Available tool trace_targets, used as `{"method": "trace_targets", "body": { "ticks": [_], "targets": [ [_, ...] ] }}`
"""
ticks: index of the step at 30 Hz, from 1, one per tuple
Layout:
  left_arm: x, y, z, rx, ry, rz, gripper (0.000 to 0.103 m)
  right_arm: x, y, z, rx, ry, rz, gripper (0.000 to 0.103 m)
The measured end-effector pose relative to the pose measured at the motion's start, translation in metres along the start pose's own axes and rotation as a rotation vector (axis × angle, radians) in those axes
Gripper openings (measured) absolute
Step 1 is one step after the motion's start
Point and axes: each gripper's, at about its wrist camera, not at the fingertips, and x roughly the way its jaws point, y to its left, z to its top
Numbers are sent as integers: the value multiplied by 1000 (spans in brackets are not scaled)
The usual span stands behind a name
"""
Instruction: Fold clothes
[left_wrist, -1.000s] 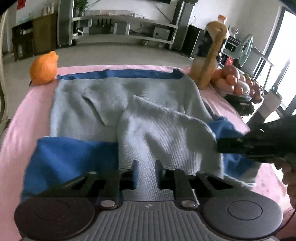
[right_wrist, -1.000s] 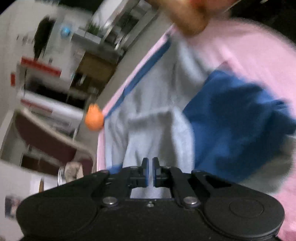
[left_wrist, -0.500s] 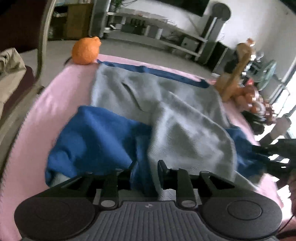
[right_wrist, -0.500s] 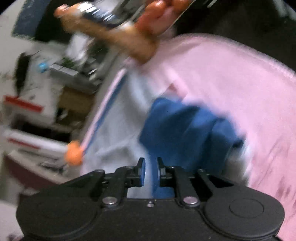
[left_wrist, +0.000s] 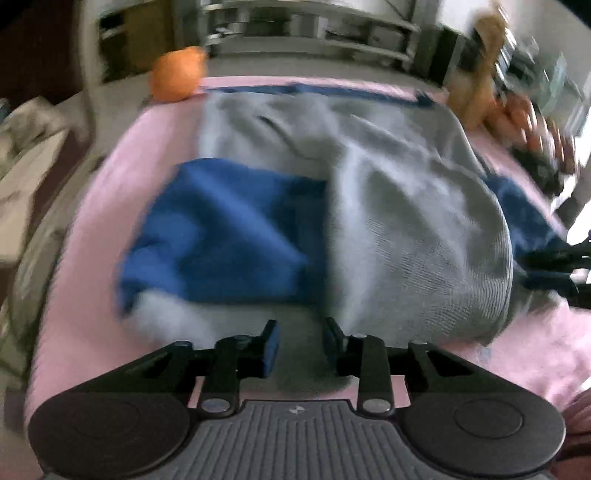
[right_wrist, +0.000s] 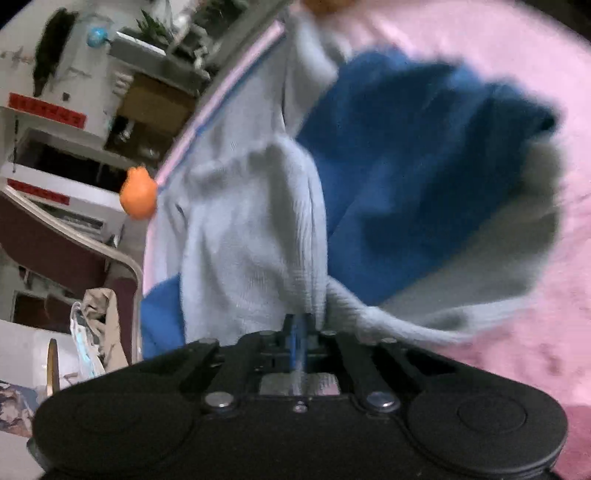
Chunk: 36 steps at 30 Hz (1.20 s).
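Note:
A grey knit sweater with blue sleeve panels lies partly folded on a pink cloth-covered table. My left gripper is open, its fingers apart over the sweater's near grey edge, holding nothing. My right gripper is shut on the sweater's grey-blue edge, with cloth pinched between the pads. The right gripper also shows at the right edge of the left wrist view, at the sweater's right side. The right wrist view shows a blue sleeve fold on the pink cloth.
An orange fruit-shaped toy sits at the table's far left corner, and it also shows in the right wrist view. A brown bottle and a rack of eggs stand at the far right. A chair stands left of the table.
My left gripper has opened wider and pulled back toward the sweater's near edge. My right gripper has closed on the sweater's edge and swung back over the garment.

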Motion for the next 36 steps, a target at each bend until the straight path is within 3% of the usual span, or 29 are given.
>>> {"method": "trace_targets", "body": {
  "ticks": [1, 2, 4, 6, 9, 12, 17, 20, 24, 25, 29, 30, 32, 33, 36],
  "targets": [
    [-13, 16, -3, -48, -16, -12, 44, -14, -3, -3, 7, -41, 39, 44],
    [-24, 34, -8, -104, -34, -21, 48, -28, -7, -5, 21, -81, 82, 45],
    [-37, 68, -18, -243, -60, -38, 70, -49, -20, -8, 80, -146, 149, 45],
    [-39, 100, -28, -408, -69, -69, 79, -66, -34, -9, 144, -208, 193, 47],
    [-22, 122, -39, -580, -29, -138, 79, -71, -50, -6, 232, -285, 170, 53],
    [-13, 115, -34, -547, -18, -130, 78, -69, -57, -6, 279, -331, 122, 53],
    [4, 90, -13, -402, -20, -15, 76, -62, -65, -7, 319, -399, -51, 53],
    [18, 79, -6, -344, -14, 33, 69, -61, -74, -5, 323, -407, -149, 44],
    [29, 77, -7, -310, -26, 74, 51, -59, -80, 1, 323, -425, -204, 43],
    [29, 77, -7, -305, -39, 81, 44, -55, -79, 4, 309, -418, -220, 43],
    [27, 78, -9, -287, -68, 99, 33, -37, -73, 15, 243, -379, -271, 43],
    [27, 78, -10, -282, -75, 103, 26, -33, -70, 16, 220, -374, -284, 43],
    [24, 78, -10, -280, -86, 108, 20, -27, -61, 18, 163, -384, -316, 34],
    [21, 79, -8, -290, -88, 104, 19, -24, -58, 18, 141, -382, -329, 17],
    [4, 80, 3, -309, -104, 82, 18, -28, -50, 16, 138, -393, -300, 16]
  ]
}}
